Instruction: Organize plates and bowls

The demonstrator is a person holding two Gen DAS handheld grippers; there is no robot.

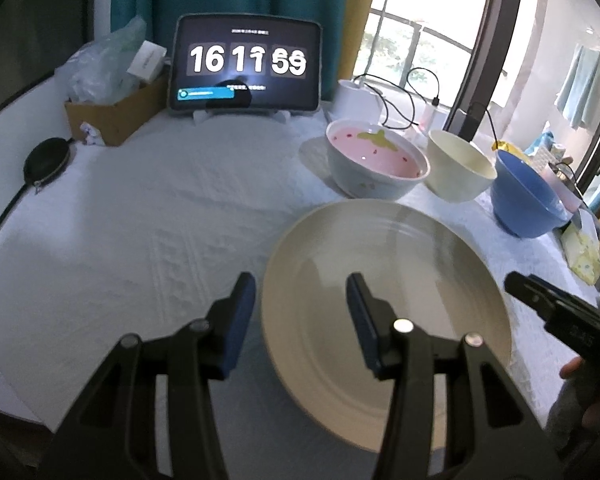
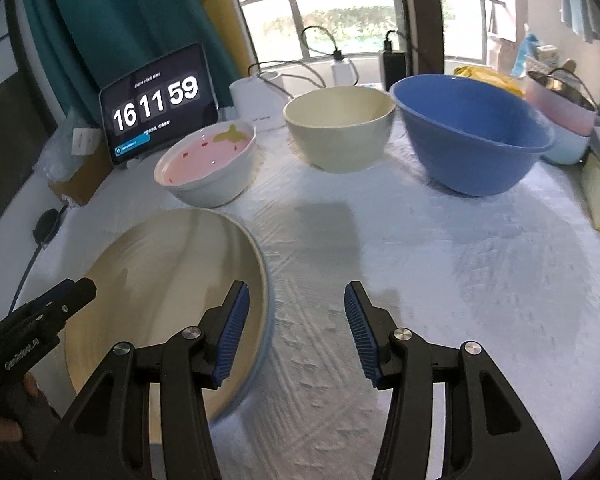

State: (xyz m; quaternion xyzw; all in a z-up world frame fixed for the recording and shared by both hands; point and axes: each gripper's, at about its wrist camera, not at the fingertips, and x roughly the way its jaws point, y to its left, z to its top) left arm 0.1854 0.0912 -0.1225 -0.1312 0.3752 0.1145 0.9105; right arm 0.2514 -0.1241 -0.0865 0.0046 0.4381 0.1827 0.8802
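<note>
Jaws of left gripper (image 1: 302,320) and right gripper (image 2: 292,330) gape empty; closing carelessly could chip the round cream ceramic plate (image 1: 420,280).

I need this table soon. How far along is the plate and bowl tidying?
Early on. Nothing looks stacked: the pink bowl, cream bowl and blue bowl stand apart in a row. Nothing is in hand; the left gripper and right gripper are open near the plate. Everything still needs gathering.
</note>
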